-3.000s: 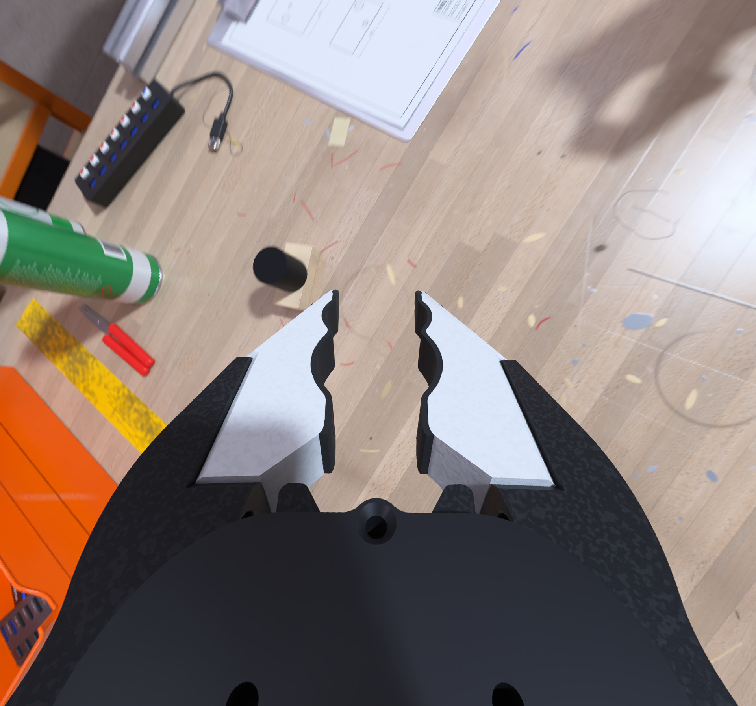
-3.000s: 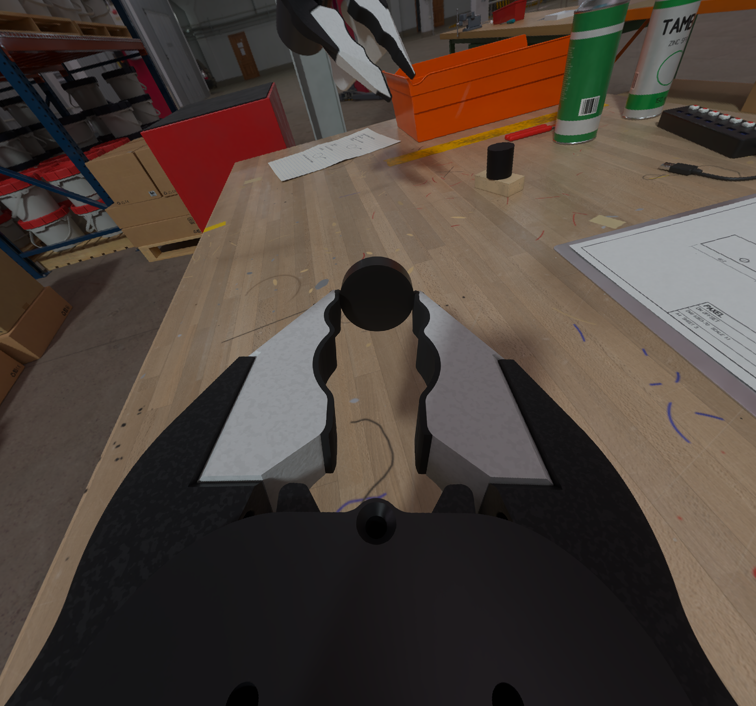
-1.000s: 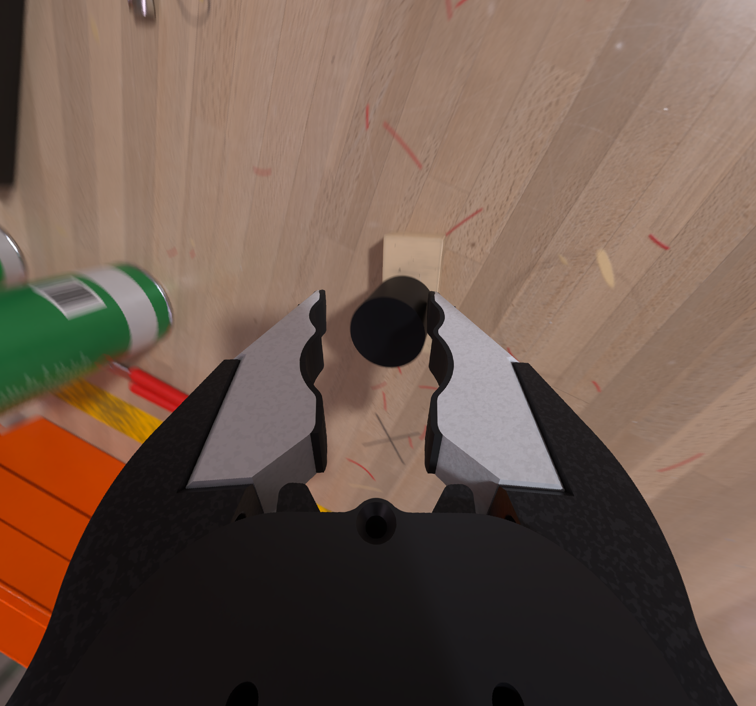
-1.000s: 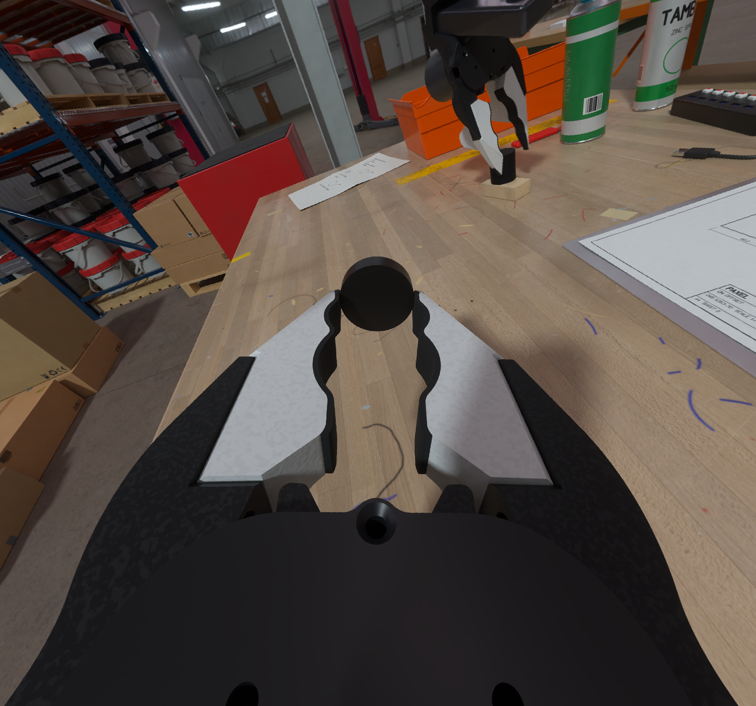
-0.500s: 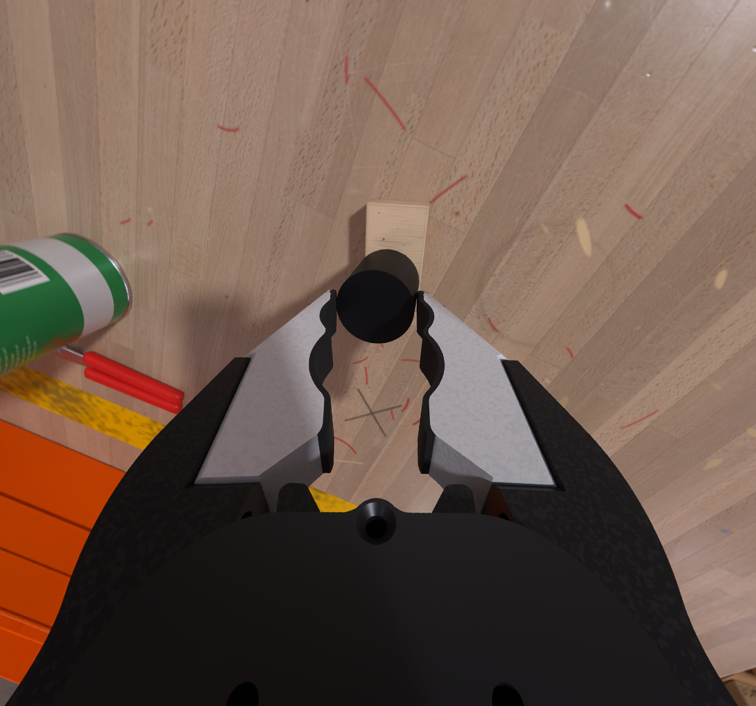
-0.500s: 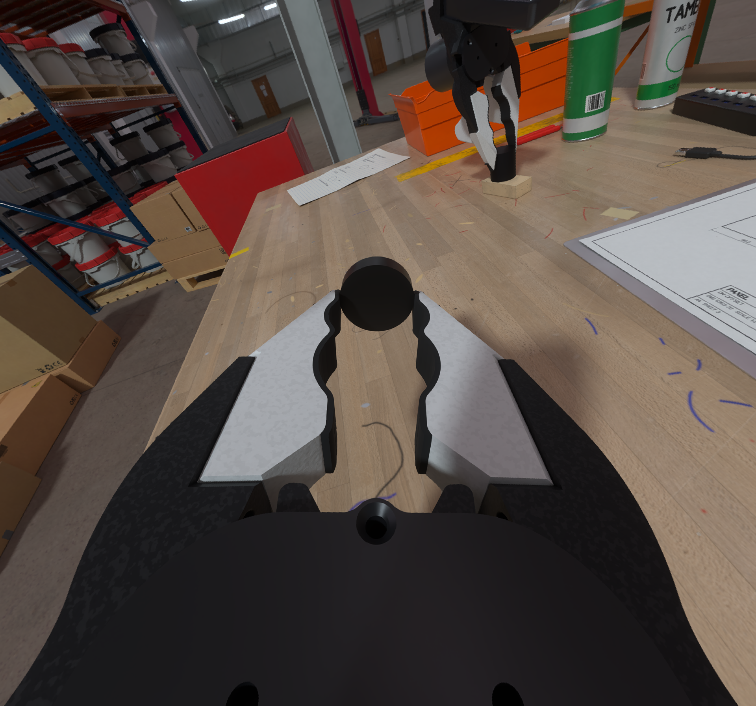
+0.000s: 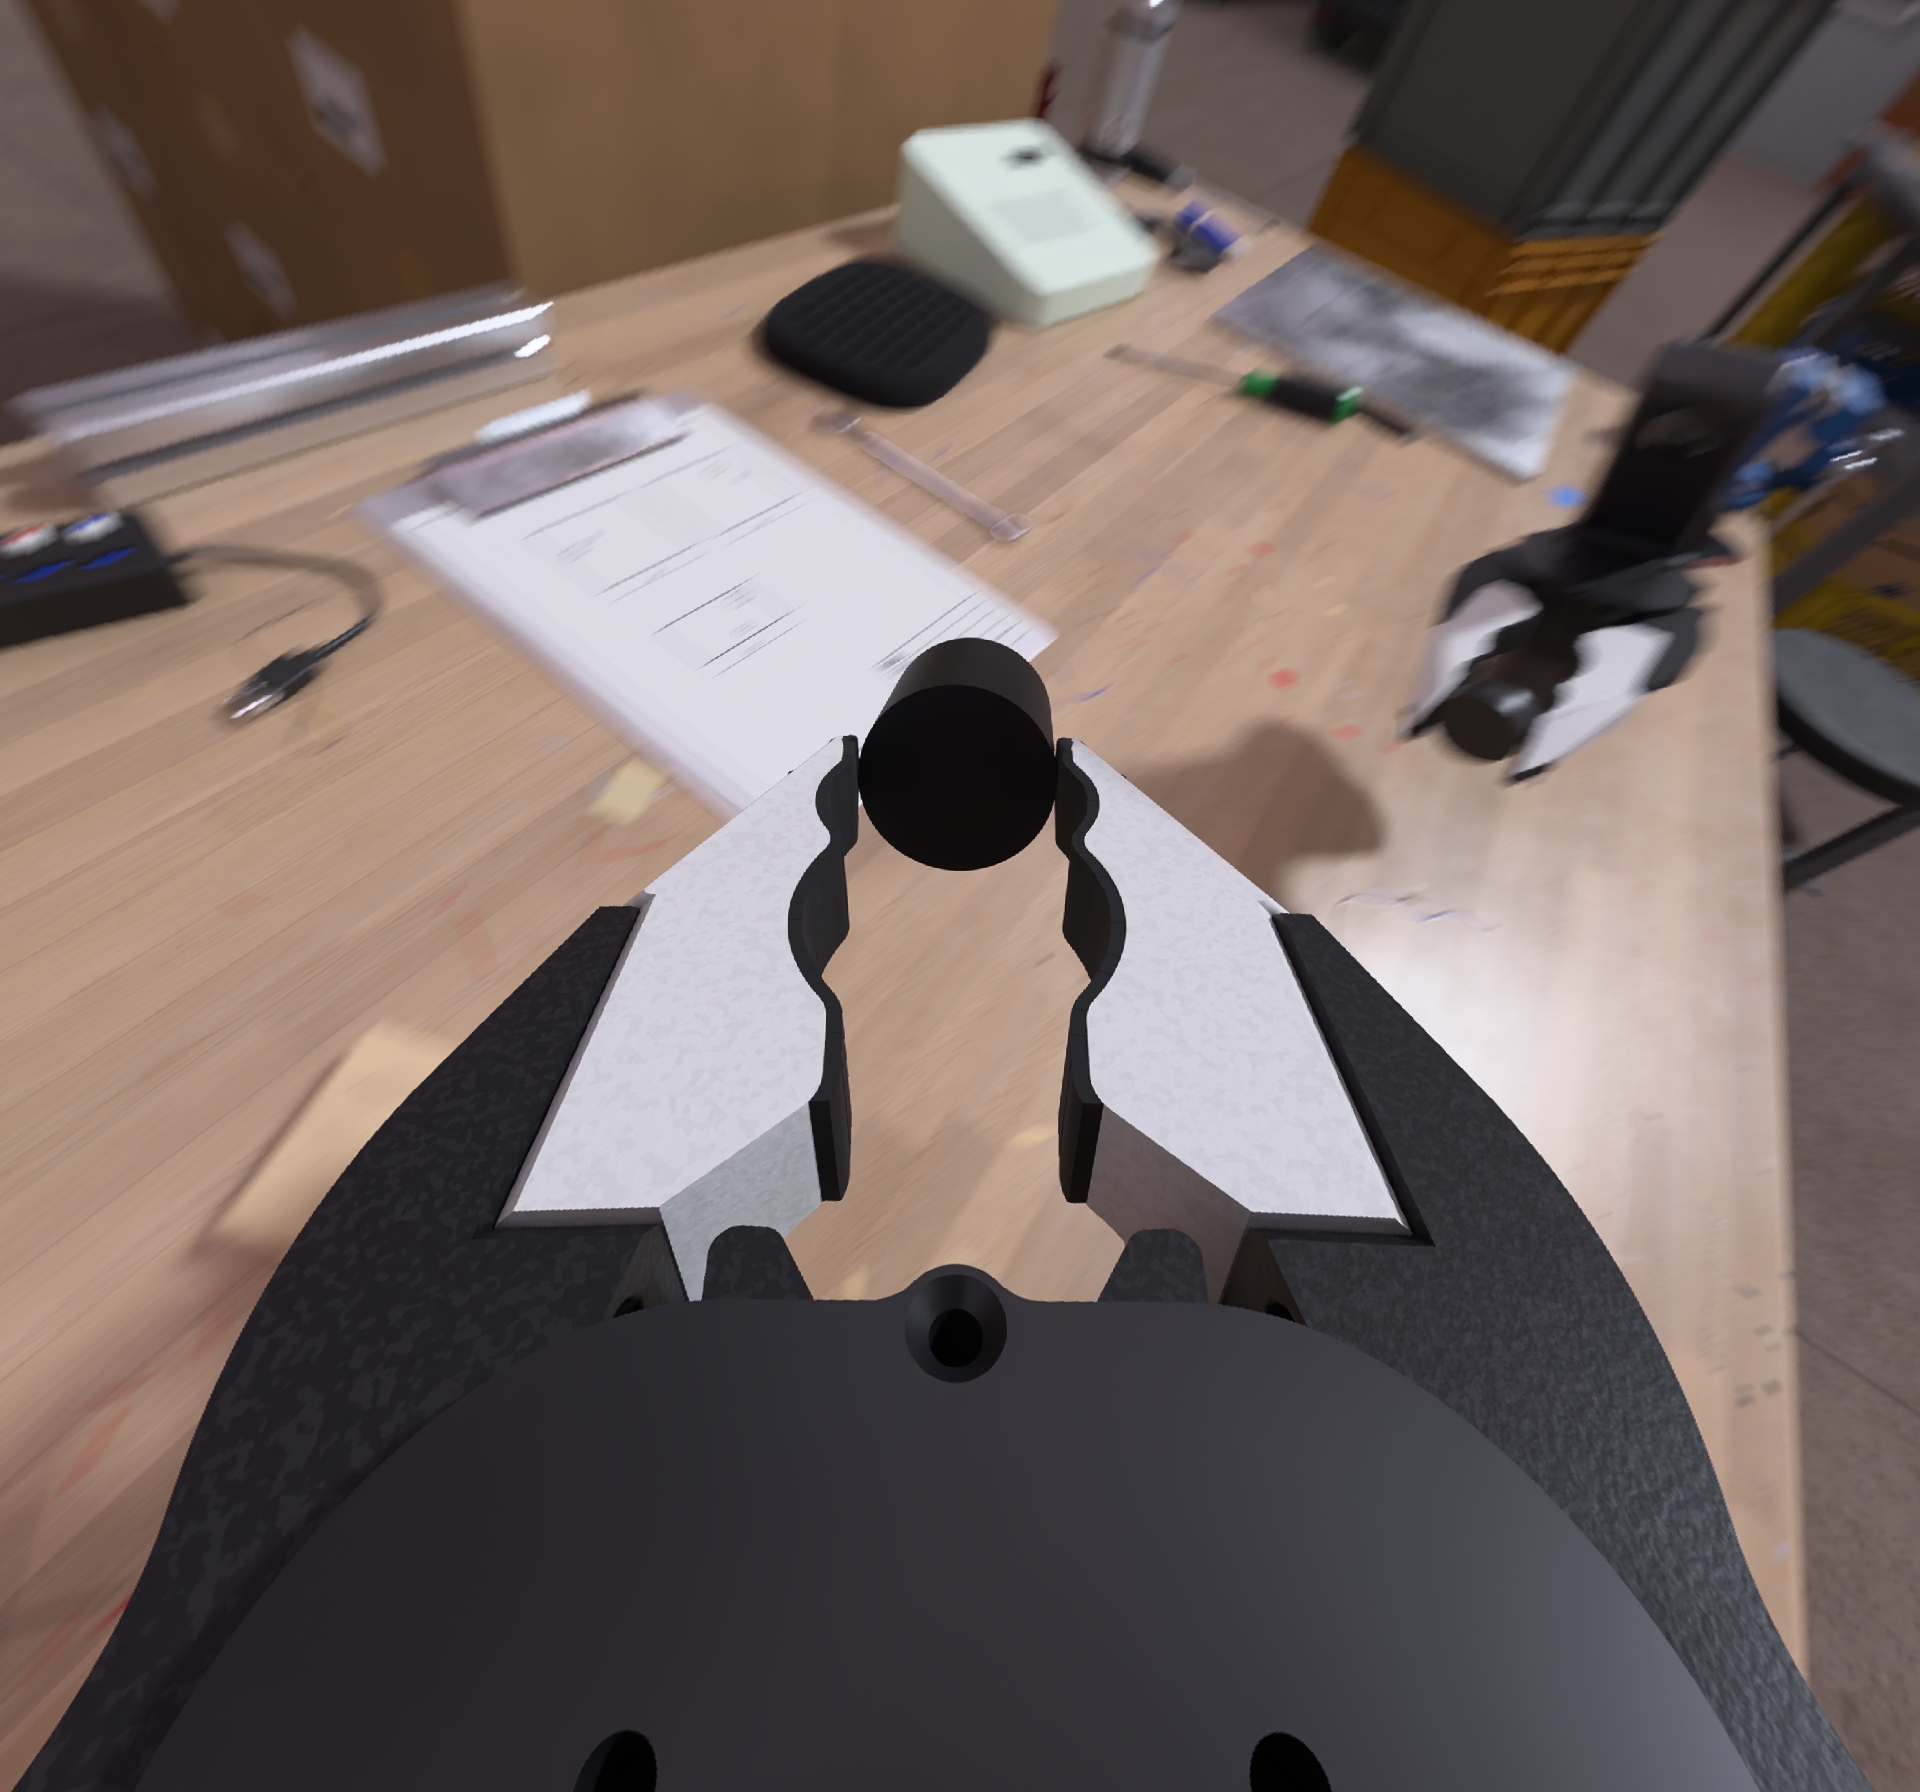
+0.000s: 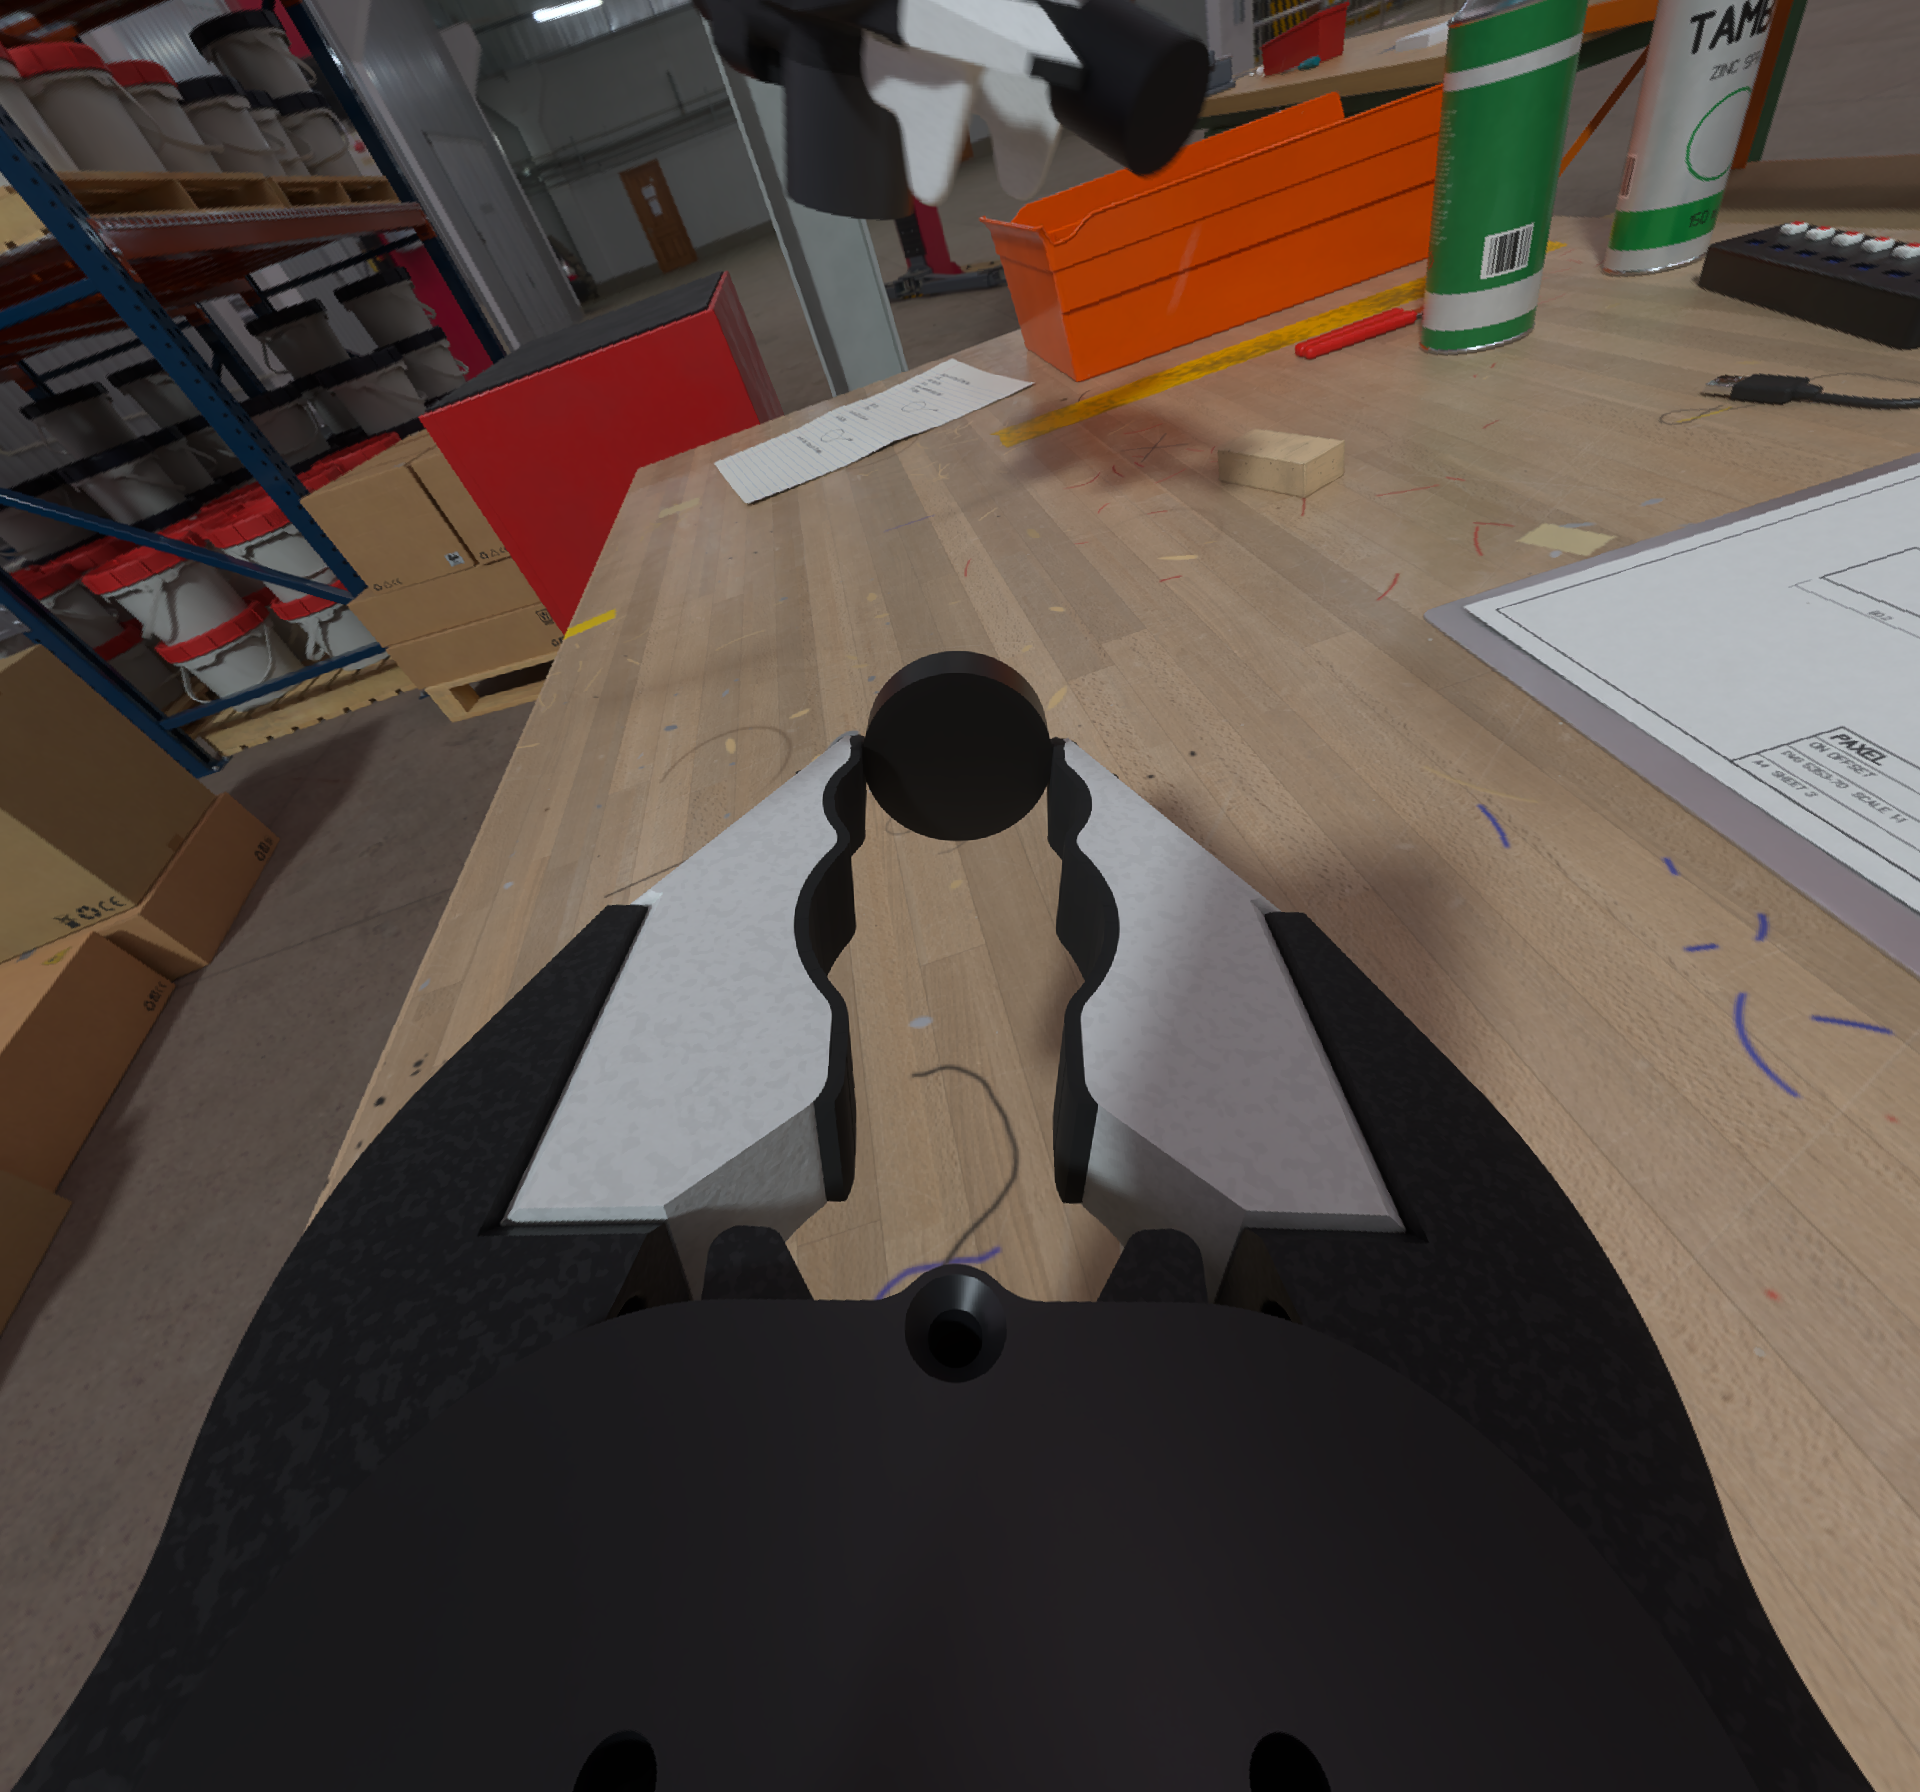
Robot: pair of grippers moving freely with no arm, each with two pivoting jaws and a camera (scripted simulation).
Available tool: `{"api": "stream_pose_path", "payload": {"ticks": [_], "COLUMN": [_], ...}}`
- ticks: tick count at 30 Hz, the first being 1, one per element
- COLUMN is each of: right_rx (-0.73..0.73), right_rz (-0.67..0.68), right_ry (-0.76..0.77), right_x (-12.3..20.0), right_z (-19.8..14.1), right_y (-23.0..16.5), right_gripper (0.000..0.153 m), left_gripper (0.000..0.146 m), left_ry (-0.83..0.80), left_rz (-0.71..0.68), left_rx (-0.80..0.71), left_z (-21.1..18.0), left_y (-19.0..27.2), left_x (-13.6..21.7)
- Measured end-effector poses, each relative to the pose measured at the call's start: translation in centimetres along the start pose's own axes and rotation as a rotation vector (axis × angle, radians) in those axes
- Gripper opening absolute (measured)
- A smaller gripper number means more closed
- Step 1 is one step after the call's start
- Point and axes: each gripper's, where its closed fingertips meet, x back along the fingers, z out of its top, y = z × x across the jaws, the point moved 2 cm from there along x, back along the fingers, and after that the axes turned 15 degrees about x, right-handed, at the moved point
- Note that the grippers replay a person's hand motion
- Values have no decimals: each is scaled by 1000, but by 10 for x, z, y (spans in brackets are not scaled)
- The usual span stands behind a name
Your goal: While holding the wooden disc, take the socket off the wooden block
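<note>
In the right wrist view the right claw (image 8: 956, 766) fills the lower frame, clenched on the wooden disc (image 8: 956, 750), a dark round piece nipped between its tips at centre, exactly as it was half a second ago. Beyond it, in the upper right, the wooden block (image 8: 1280, 460) now sits bare on the worktop (image 8: 1195, 703); half a second ago the socket was standing on it with the other claw closed round it.

That left claw (image 8: 1049, 64) has since swung up to the top centre of the frame, well above the block, grasping the socket (image 8: 1138, 95), which lies tilted sideways between its fingers. In the left wrist view the same socket (image 7: 956, 771) shows end-on at frame centre, pinched at the claw tips (image 7: 956, 776), with the background smeared by motion. So I judge the task's main step done: socket off the block, disc never let go.

Counted: two claws, one disc, one socket, one block. Farther back in the right view stand two green-and-white spray cans (image 8: 1496, 173), one orange bin (image 8: 1226, 230), one black power strip (image 8: 1818, 277) and one large drawing sheet (image 8: 1714, 662) at the right edge.
</note>
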Motion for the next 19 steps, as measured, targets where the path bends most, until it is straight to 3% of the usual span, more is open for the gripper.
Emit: {"api": "stream_pose_path", "payload": {"ticks": [4,8,13,19], "right_rx": [11,0,-20,24], "right_rz": [-6,-18,-39,-65], "right_ry": [-4,19,48,22], "right_x": [0,3,8,12], "right_z": [0,2,4,2], "right_y": [-1,2,8,12], "right_gripper": [35,35,35,35], "left_gripper": [38,38,38,38], "left_ry": [119,46,14,-24], "left_rz": [-212,-351,-443,-467], "left_rx": [-42,-92,-117,-50], "left_z": [-2,-18,-26,-29], "left_y": [100,166,196,186], "left_x": [-36,-91,-132,-147]}}
